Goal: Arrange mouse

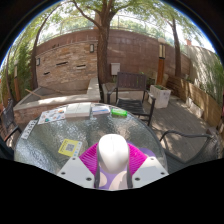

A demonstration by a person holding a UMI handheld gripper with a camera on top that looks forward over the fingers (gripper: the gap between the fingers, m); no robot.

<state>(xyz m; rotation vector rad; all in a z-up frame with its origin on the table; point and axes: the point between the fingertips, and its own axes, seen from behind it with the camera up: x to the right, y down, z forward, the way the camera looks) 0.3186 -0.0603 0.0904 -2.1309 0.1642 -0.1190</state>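
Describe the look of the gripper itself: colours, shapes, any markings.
The gripper has two white, angular fingers with blocky outer faces. Each carries a magenta pad on its inner face, and the pad surface looks ribbed. No cables, printed markings, hand or sleeve are visible in this view.

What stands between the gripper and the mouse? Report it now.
Nothing visible. The white mouse already sits between the gripper fingers, against the pink pads, above the glass table. The yellow note and green object lie apart from it.
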